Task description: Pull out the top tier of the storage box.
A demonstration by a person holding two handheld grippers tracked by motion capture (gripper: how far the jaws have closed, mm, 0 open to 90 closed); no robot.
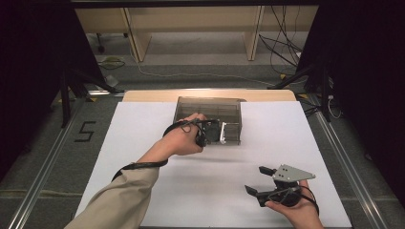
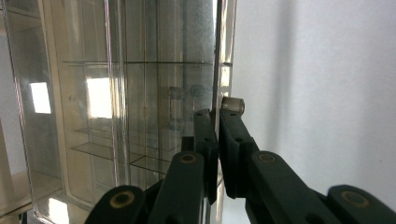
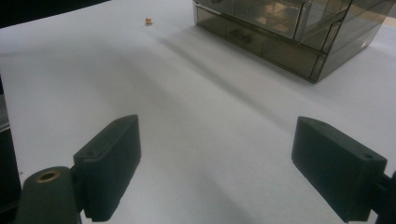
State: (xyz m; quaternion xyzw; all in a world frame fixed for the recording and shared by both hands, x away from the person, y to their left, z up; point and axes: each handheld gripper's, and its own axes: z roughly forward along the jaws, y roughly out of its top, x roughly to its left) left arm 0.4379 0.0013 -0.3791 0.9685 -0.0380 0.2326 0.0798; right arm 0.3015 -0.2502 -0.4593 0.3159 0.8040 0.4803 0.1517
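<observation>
The white table [image 1: 157,191] carries everything, and the biggest thing on it is the smoky clear drawer cabinet [image 1: 208,110], which sits against the middle of the far edge with its drawer fronts turned toward the person. Its long axis runs side to side, parallel to that far edge; the drawers would slide out along the short axis, toward the near edge. That facing is likely why the hands come at it from the near side.

The left hand [image 1: 184,139] reaches in to the cabinet's front, bearing the left gripper [image 1: 210,132]. In the left gripper view the two black jaws are pressed together on the thin clear edge of a drawer front [image 2: 217,84], with a small round knob [image 2: 233,105] just beside the tips — a pinch on the panel rather than on the knob itself, as far as the glare lets me judge. Held that way, the grip suits pulling the drawer straight out toward the near edge.

The right gripper [image 1: 255,180] waits near the near right corner of the table, well apart from the cabinet, its jaws spread wide with bare table between them — probably parked so it stays out of the drawer's path.

Smallest of all, a tiny tan object [image 3: 148,20] lies alone on the table in the right gripper view; what it is cannot be told.
</observation>
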